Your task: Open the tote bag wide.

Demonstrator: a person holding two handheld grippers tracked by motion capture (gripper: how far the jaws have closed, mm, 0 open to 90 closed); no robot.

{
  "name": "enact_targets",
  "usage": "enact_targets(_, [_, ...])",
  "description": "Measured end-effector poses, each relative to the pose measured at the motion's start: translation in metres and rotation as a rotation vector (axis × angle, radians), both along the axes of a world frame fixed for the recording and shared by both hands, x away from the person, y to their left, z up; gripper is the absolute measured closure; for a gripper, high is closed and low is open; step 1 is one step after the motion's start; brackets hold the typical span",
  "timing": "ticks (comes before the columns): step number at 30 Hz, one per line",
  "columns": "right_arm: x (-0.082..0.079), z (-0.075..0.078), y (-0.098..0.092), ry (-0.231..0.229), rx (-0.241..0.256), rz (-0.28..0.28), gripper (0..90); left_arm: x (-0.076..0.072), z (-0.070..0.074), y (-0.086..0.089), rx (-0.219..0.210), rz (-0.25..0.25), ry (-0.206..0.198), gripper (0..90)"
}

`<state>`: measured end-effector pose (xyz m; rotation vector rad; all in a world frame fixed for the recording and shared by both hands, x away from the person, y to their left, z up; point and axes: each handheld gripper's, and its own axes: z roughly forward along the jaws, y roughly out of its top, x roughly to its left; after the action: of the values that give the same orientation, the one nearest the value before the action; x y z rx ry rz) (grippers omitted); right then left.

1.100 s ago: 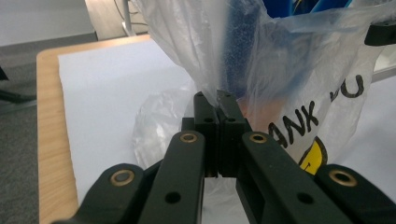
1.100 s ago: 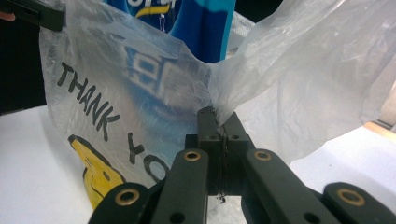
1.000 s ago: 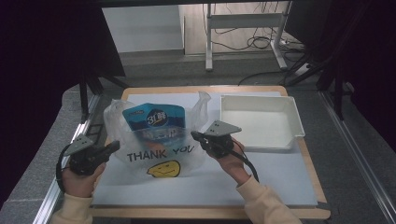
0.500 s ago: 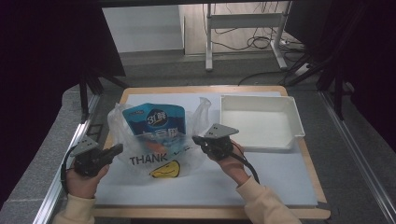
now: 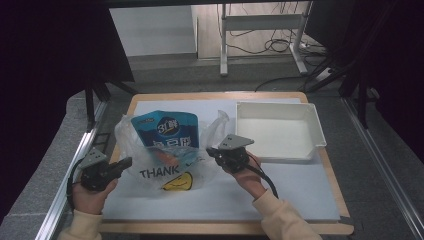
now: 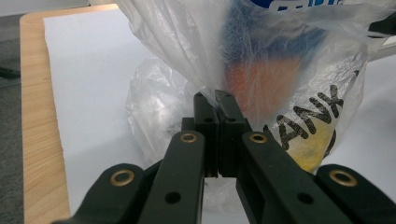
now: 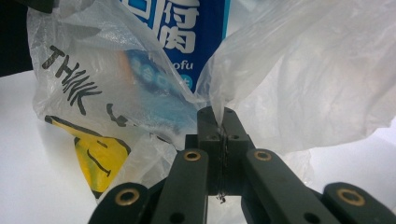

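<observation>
- At the left edge of the white sheet on the table (image 5: 320, 195), the left hand-held gripper (image 5: 121, 163) has its jaws closed on a fold of the plastic bag (image 5: 165, 167); in the left gripper view the jaws (image 6: 215, 100) meet with thin film pinched between them, and the bag lies ahead and to the right of that gripper.
- Between the two grippers the bag sits on the sheet, printed with "THANK" and a yellow smiley, and the blue pouch (image 5: 165, 131) stands half inside it, its top clear of the bag's mouth and leaning toward the far side of the table.
- The pouch's long axis runs from the near side to the far side, across the line that joins the two grippers, so I judge that the coming move turns on the bag's rim travelling along that axis.
- At the bag's right side the right hand-held gripper (image 5: 212, 154) is clamped on the other edge; the right gripper view shows film drawn into its shut jaws (image 7: 220, 122), the pouch just beyond.
- Both grippers touch the bag, about equally near the pouch.
- Farther right the white tray (image 5: 316, 131) lies well apart.
</observation>
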<state>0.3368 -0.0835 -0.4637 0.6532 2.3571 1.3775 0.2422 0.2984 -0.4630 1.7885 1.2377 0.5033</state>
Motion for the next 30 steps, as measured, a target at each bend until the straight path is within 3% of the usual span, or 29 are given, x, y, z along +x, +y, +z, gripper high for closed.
enact_targets(30, [-0.004,-0.024,0.001,0.047,-0.063,0.005,88.7,-0.001,-0.019,-0.001,0.016,-0.007,0.054,89.8])
